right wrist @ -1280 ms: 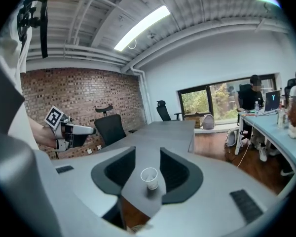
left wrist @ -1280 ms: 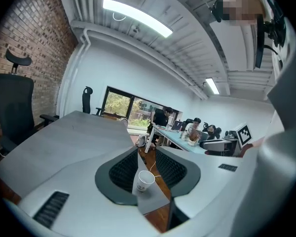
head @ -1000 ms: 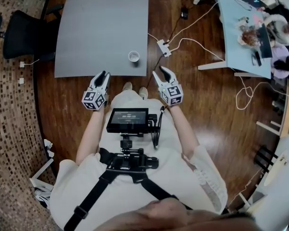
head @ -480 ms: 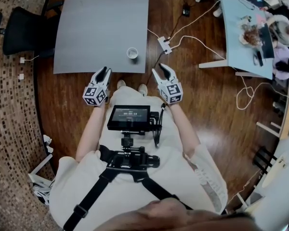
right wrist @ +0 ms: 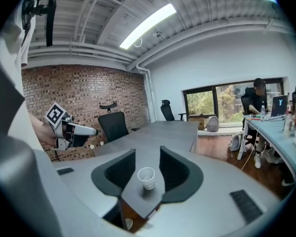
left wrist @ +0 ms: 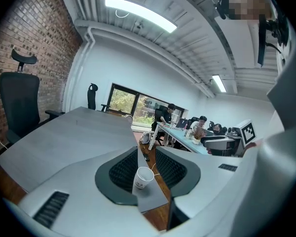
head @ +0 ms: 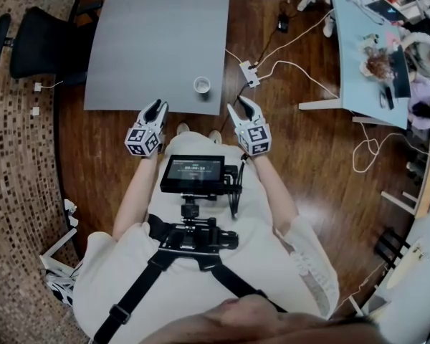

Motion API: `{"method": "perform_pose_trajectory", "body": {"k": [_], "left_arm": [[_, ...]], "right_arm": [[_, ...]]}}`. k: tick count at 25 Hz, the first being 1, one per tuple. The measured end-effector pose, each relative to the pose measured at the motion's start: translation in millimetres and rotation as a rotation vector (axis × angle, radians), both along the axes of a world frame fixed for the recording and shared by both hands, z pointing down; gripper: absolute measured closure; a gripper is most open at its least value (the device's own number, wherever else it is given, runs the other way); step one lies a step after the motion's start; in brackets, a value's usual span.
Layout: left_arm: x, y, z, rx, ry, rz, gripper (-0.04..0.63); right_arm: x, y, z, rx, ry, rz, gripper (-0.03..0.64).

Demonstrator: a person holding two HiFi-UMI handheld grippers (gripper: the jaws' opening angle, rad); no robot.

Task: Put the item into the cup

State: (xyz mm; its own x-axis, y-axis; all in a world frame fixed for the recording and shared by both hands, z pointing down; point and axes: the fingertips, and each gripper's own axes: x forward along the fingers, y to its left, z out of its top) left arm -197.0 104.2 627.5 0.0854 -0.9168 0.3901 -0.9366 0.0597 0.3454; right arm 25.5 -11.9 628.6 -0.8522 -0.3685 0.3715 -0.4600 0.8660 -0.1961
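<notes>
In the head view, a white cup (head: 201, 85) stands upright on the grey table (head: 158, 41), near its front edge. The left gripper (head: 158, 106) and right gripper (head: 239, 104) hover just short of that edge, one on either side of the cup and apart from it.

In the left gripper view, the left gripper (left wrist: 147, 154) has its jaws wide with nothing gripped; the cup (left wrist: 143, 177) sits beyond them on the table's (left wrist: 64, 142) corner.

In the right gripper view, the right gripper (right wrist: 148, 162) is likewise spread wide and empty. The cup (right wrist: 146, 177) shows farther off, framed between its jaws.
</notes>
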Motion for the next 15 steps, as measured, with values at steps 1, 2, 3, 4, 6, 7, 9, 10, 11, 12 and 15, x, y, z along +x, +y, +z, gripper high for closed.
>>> {"method": "perform_pose_trajectory", "body": {"k": [1, 2, 3, 4, 6, 7, 9, 10, 11, 12, 15], "left_arm": [[0, 0, 0, -0.001, -0.001, 0.001, 0.482], [0, 0, 1, -0.003, -0.001, 0.003, 0.482], [1, 1, 2, -0.006, 0.0, 0.005, 0.482], [2, 1, 4, -0.009, 0.003, 0.007, 0.482], [3, 2, 5, -0.014, 0.009, 0.011, 0.482], [5, 2, 6, -0.017, 0.01, 0.014, 0.482], [8, 2, 7, -0.021, 0.013, 0.022, 0.482], [9, 1, 7, -0.023, 0.014, 0.025, 0.482], [11, 1, 8, -0.024, 0.016, 0.028, 0.482], [12, 1, 8, -0.026, 0.017, 0.03, 0.482], [14, 2, 11, -0.033, 0.017, 0.035, 0.482]], "right_arm": [[-1, 0, 2, -0.002, -0.001, -0.001, 0.445], [-1, 1, 4, -0.002, 0.003, -0.004, 0.445], [-2, 1, 4, 0.004, 0.009, -0.01, 0.445], [-3, 1, 1, 0.013, 0.013, -0.016, 0.445], [-6, 1, -5, 0.026, 0.012, -0.021, 0.445], [-6, 1, -6, 0.027, 0.012, -0.021, 0.445], [-4, 1, -3, 0.02, 0.012, -0.018, 0.445], [-3, 1, -1, 0.017, 0.013, -0.015, 0.445], [-2, 1, -1, 0.017, 0.014, -0.014, 0.445], [-2, 1, 0, 0.017, 0.016, -0.014, 0.445], [-1, 3, 3, 0.016, 0.019, -0.019, 0.445]]}}
